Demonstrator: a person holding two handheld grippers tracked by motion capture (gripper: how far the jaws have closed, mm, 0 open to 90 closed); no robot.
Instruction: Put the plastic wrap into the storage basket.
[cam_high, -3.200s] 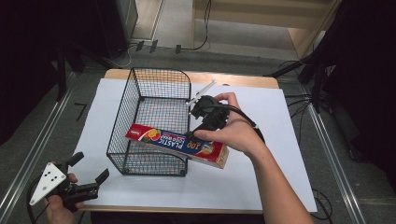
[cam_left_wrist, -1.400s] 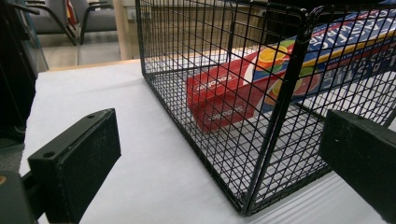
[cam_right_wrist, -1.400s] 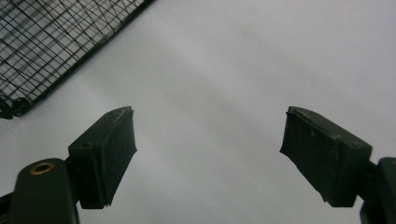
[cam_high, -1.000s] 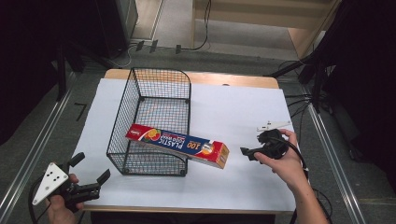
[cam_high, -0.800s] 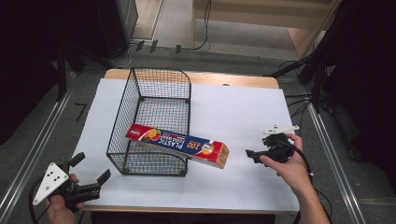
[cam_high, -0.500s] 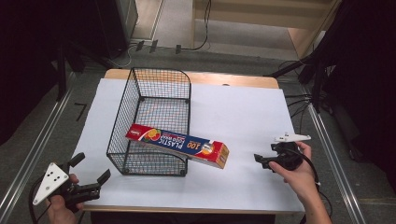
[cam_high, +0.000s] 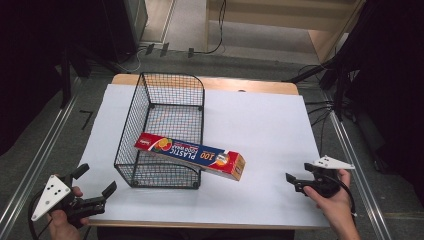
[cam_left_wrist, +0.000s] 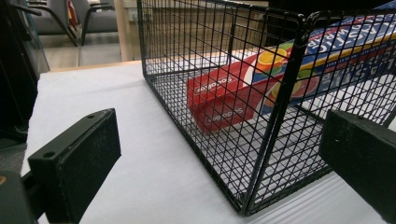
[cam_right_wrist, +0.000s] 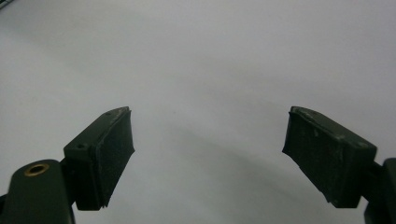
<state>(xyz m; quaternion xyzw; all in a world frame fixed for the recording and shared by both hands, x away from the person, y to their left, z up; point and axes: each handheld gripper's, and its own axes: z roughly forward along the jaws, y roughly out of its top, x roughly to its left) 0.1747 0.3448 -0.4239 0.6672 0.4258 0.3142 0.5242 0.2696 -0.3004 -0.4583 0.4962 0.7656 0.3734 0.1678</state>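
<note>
One worktop (cam_high: 280, 125), white-covered, and one black wire basket (cam_high: 165, 125) standing toward its left edge. One red wrap box (cam_high: 192, 155) lies tilted, its left end inside the basket, its right end poking out over the rim toward the worktop's middle. Right gripper (cam_high: 295, 181) sits near the front right corner, jaws spread wide and just been opening, nothing between them. Left gripper (cam_high: 95, 184) at the front left corner, jaws released too. Best now: keep both clear of the box
</note>
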